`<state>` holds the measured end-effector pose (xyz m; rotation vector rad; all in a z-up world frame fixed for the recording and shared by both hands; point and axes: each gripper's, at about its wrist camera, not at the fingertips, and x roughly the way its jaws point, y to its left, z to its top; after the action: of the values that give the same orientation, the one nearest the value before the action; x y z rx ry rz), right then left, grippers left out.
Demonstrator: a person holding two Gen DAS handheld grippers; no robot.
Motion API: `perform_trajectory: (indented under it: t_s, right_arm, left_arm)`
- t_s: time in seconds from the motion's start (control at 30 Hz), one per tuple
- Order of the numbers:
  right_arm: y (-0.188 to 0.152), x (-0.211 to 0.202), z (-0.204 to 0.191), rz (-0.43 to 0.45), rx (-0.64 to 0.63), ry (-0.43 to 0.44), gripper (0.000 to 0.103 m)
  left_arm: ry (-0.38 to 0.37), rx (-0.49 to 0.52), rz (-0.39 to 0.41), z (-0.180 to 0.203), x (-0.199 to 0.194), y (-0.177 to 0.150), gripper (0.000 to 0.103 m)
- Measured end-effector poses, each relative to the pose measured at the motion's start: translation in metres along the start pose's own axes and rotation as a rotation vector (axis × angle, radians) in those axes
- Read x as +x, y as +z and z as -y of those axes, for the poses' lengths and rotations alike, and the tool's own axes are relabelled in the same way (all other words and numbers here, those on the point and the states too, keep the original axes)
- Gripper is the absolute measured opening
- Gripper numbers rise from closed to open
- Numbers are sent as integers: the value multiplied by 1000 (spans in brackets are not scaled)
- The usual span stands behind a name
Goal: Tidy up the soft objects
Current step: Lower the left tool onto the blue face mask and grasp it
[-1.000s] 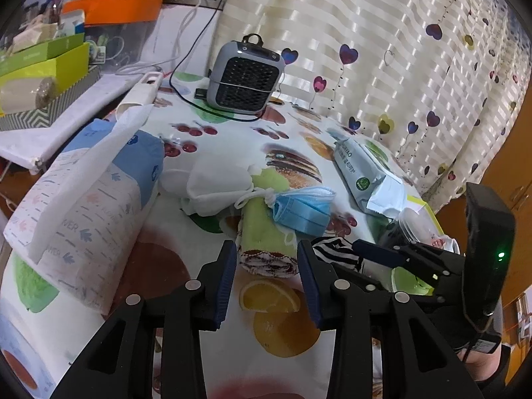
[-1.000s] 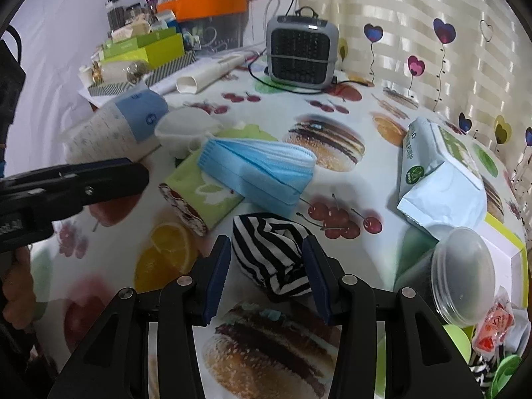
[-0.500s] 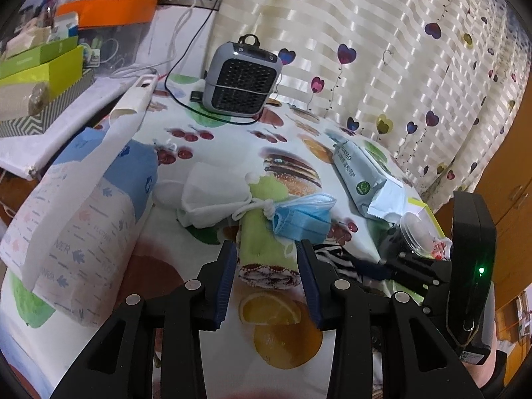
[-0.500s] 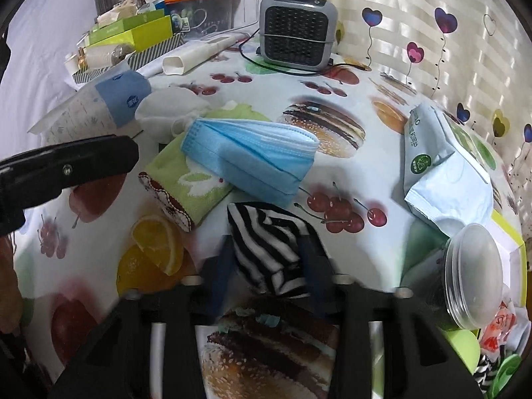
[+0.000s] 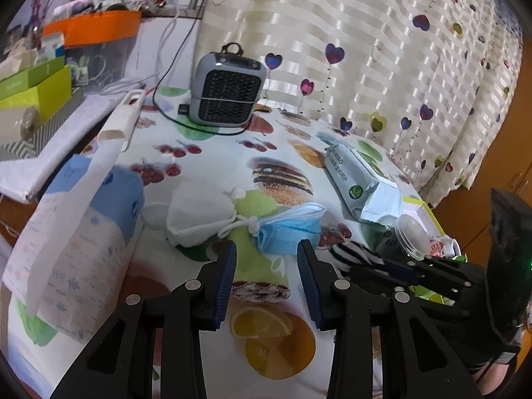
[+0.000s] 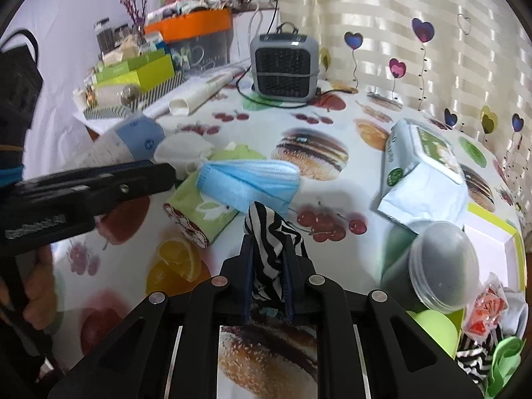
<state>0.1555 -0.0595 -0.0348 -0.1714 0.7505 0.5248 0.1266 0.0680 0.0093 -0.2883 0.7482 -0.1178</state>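
Note:
My right gripper [image 6: 267, 242] has a black-and-white striped cloth [image 6: 266, 229] bunched between its pads; the jaws are still closing on it, and the cloth stands up above the fingertips, clear of the fruit-print tablecloth. The left wrist view shows the same cloth [image 5: 352, 254] at the right gripper's tip. My left gripper [image 5: 266, 249] is open and hovers over a rolled green towel [image 5: 259, 266] without touching it. A blue face mask [image 5: 292, 226] lies across the towel's far end. A white drawstring pouch [image 5: 199, 216] rests just left of the mask.
A grey heater [image 5: 227, 93] with its cord stands at the back. A wipes pack [image 5: 352, 179] lies right of centre and a tissue pack [image 5: 76, 232] at the left. A lidded jar [image 6: 439, 266] leans by a green-rimmed box [image 6: 492, 249]. Boxes crowd the back left.
The right gripper's fingers closed onto the striped cloth and raised it off the table. The left gripper stayed open over the green towel.

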Motion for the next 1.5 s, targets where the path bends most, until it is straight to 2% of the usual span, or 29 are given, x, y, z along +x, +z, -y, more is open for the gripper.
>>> perform_trajectory:
  t_s: [0.17, 0.3, 0.6, 0.77, 1.07, 1.27, 1.5]
  right_arm:
    - [3, -17, 2, 49, 12, 14, 16]
    - [3, -23, 6, 63, 25, 20, 16]
    - [1, -31, 19, 86, 54, 19, 16]
    - [0, -34, 24, 91, 67, 12, 16]
    - [-2, -38, 29, 99, 86, 9, 16]
    - [-4, -42, 30, 105, 86, 7, 16]
    - [-4, -44, 32, 104, 92, 7, 16]
  left_arm:
    - [-15, 55, 2, 9, 7, 9, 37]
    - [-10, 108, 8, 16, 15, 16, 47]
    - [-8, 264, -32, 35, 45, 28, 48]
    - [-24, 313, -94, 41, 60, 20, 48]
    - [-74, 339, -116, 50, 48, 8, 48]
    - [-90, 416, -148, 59, 48, -1, 48]
    - [-54, 460, -167, 64, 59, -9, 48]
